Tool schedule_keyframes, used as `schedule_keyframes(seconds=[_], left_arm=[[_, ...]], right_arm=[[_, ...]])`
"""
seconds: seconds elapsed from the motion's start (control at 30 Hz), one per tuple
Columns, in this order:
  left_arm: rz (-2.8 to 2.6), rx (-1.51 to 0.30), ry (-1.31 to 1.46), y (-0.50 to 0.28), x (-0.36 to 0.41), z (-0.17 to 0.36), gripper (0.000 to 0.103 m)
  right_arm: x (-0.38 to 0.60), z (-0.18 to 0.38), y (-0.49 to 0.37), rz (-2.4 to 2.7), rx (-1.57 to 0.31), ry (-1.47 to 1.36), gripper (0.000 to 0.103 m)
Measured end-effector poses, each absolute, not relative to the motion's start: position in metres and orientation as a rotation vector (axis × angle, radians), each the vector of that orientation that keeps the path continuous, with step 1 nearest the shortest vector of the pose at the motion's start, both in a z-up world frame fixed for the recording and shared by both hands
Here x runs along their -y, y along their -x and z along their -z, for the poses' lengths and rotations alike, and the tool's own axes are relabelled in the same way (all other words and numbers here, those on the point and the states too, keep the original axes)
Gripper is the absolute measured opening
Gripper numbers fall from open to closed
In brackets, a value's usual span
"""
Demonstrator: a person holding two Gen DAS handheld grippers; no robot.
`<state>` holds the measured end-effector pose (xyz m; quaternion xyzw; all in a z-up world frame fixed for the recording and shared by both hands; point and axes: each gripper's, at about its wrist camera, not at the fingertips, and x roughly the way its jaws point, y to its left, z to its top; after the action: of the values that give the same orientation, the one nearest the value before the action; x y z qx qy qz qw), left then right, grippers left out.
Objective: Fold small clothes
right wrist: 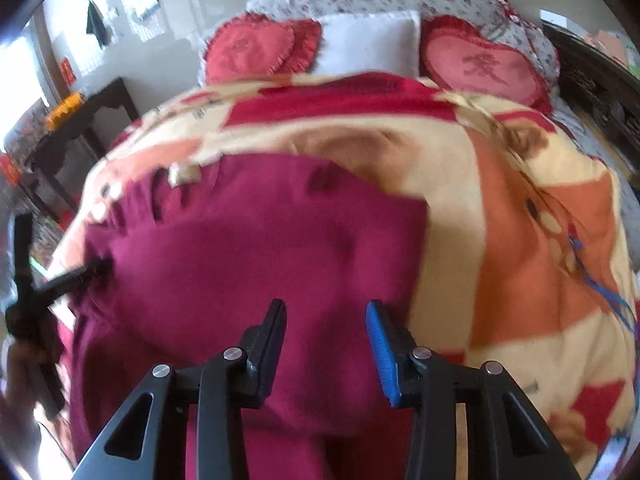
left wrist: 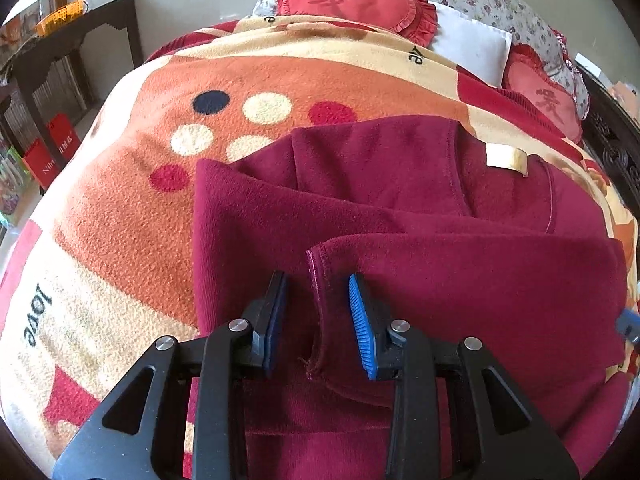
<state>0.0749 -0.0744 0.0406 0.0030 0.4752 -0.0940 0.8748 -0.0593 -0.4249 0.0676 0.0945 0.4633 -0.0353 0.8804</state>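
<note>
On a patterned blanket, the maroon garment is seen partly folded; left gripper and right gripper are held released at lower centre.

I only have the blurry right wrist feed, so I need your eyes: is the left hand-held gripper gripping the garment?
Observer: No. The left hand-held gripper is open, with a stitched hem edge of the maroon garment between its fingers.
Operator: Is that pale patch a label?
Observer: Yes, a gold-white tag near the neckline.
Operator: What is left of the garment?
Observer: Blanket with the word "love".
</note>
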Motion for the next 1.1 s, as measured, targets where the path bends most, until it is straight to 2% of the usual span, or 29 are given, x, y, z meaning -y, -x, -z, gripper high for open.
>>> schedule_keyframes(seconds=[0.13,0.2,0.27,0.3,0.4,0.43,0.5,0.67,0.97,1.1], left_arm=[[0.202,-1.011,0.006,-0.066,0.070,-0.047,0.031],[0.225,-1.015,0.013,-0.057,0.065,-0.054,0.031],[0.259,-1.019,0.019,-0.042,0.057,-0.064,0.031],[0.275,-1.026,0.023,-0.035,0.055,-0.068,0.034],[0.357,-1.043,0.053,0.000,0.040,-0.078,0.058],[0.374,-1.046,0.064,0.011,0.035,-0.080,0.060],[0.407,-1.065,0.071,0.031,0.027,-0.082,0.060],[0.467,-1.141,0.076,0.084,0.012,-0.075,0.060],[0.526,-1.328,0.134,0.153,-0.011,-0.036,0.060],[0.531,-1.313,0.214,0.168,-0.012,-0.031,0.061]], right_arm=[[0.428,-0.039,0.059,0.107,-1.010,-0.193,0.041],[0.427,-0.045,0.061,0.103,-1.007,-0.171,0.041],[0.430,-0.059,0.070,0.073,-0.991,-0.212,0.046],[0.433,-0.067,0.078,0.059,-0.972,-0.244,0.050],[0.441,-0.091,0.110,0.014,-0.914,-0.311,0.054],[0.443,-0.098,0.123,-0.003,-0.906,-0.317,0.060],[0.443,-0.107,0.147,-0.017,-0.898,-0.313,0.064],[0.448,-0.106,0.198,-0.042,-0.918,-0.329,0.067],[0.429,-0.042,0.224,-0.119,-1.005,-0.411,0.069],[0.419,-0.027,0.222,-0.141,-1.011,-0.448,0.069]])
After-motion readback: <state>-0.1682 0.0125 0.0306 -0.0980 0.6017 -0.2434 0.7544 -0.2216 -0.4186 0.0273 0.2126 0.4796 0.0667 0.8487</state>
